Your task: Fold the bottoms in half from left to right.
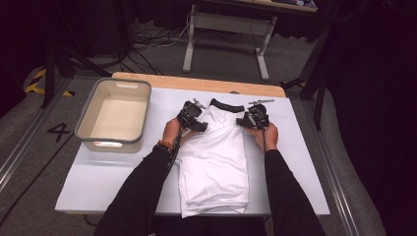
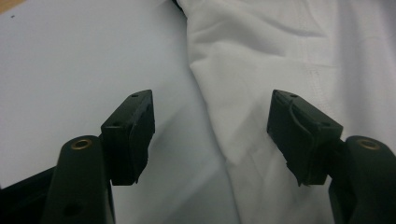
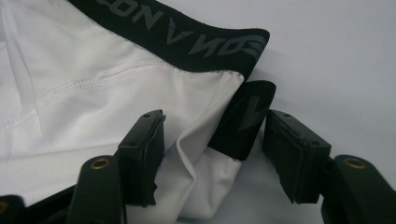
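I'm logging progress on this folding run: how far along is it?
Done: the white garment lies folded lengthwise into a narrow strip. In hand: the left gripper and right gripper straddle its edges near the black waistband, jaws not yet clamped. Left, probably: folding it shorter and putting it in the grey bin.

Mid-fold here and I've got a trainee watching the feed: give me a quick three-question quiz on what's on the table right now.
1. True or false: the grey tub holds folded clothes.
2. What runs along the far end of the white garment?
A. a zip
B. a black waistband
C. a row of buttons
3. What lies between the right tool's jaws?

Key
1. False: the tub is empty.
2. B: the black waistband carries grey lettering.
3. A corner of the garment with a folded-over piece of waistband; the jaws stand apart on either side of it. The left tool straddles the garment's edge likewise.
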The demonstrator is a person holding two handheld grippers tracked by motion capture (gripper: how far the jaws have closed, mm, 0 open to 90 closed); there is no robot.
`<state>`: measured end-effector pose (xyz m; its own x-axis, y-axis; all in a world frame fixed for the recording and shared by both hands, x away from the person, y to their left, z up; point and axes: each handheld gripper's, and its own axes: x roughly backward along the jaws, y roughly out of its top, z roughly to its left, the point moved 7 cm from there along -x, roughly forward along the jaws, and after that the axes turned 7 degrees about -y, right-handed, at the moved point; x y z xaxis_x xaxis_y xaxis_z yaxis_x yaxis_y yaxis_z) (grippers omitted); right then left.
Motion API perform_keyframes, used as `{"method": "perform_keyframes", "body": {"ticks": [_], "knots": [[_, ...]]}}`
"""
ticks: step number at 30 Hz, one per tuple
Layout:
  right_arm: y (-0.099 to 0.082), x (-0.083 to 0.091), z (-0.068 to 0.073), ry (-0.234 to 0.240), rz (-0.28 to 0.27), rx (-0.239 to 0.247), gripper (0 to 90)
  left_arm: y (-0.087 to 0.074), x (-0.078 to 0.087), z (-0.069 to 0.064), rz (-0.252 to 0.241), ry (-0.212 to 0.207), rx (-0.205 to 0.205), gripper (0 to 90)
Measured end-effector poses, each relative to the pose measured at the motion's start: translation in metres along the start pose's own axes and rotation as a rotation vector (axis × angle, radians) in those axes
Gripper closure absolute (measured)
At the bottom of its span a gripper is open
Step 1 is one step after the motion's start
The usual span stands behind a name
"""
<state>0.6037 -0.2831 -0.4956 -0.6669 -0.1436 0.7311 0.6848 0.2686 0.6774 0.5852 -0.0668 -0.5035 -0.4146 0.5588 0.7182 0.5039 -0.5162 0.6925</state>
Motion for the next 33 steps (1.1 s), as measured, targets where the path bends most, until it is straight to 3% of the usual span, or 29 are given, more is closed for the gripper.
{"method": "perform_keyframes", "body": {"ticks": [1,2,4,5,7,8,11,14,16,20,22,29,33], "knots": [[0.000,0.000,0.000,0.000,0.000,0.000,41.6,0.000,0.000,0.000,0.000,0.000,0.000,34.6],[0.001,0.000,0.003,0.019,-0.003,0.023,50.9,0.001,-0.002,0.001,-0.011,-0.016,0.032,38.0],[0.001,0.001,0.005,0.031,-0.004,0.031,55.2,0.002,-0.002,0.002,-0.013,-0.029,0.034,41.3],[0.002,0.001,0.008,0.059,-0.007,0.039,65.9,0.003,-0.003,0.001,-0.013,-0.048,0.029,51.4],[0.002,0.002,0.008,0.068,-0.006,0.045,70.0,0.003,-0.003,-0.001,-0.013,-0.060,0.024,56.7],[0.002,0.002,0.012,0.091,-0.005,0.041,78.3,0.004,-0.003,-0.003,-0.008,-0.081,0.014,71.2],[0.002,0.004,0.016,0.081,-0.012,0.069,80.7,0.005,-0.003,-0.004,0.007,-0.090,-0.011,86.1],[0.003,0.006,0.016,0.084,-0.025,0.076,82.0,0.006,-0.003,-0.003,0.013,-0.088,-0.016,87.5],[0.005,0.008,0.016,0.093,-0.049,0.069,82.7,0.007,-0.001,-0.002,0.024,-0.052,-0.037,88.3],[0.013,0.017,0.019,0.098,-0.102,0.090,83.1,0.012,0.010,0.002,-0.013,-0.027,-0.044,88.5],[0.022,0.028,0.024,0.102,-0.161,0.103,83.3,0.017,0.020,0.004,-0.043,-0.014,-0.057,88.5],[0.033,0.050,0.033,0.129,-0.247,0.115,83.4,0.024,0.043,0.003,-0.097,0.006,-0.079,88.5],[0.035,0.059,0.035,0.148,-0.269,0.120,83.4,0.025,0.051,-0.001,-0.124,0.004,-0.090,88.5]]}}
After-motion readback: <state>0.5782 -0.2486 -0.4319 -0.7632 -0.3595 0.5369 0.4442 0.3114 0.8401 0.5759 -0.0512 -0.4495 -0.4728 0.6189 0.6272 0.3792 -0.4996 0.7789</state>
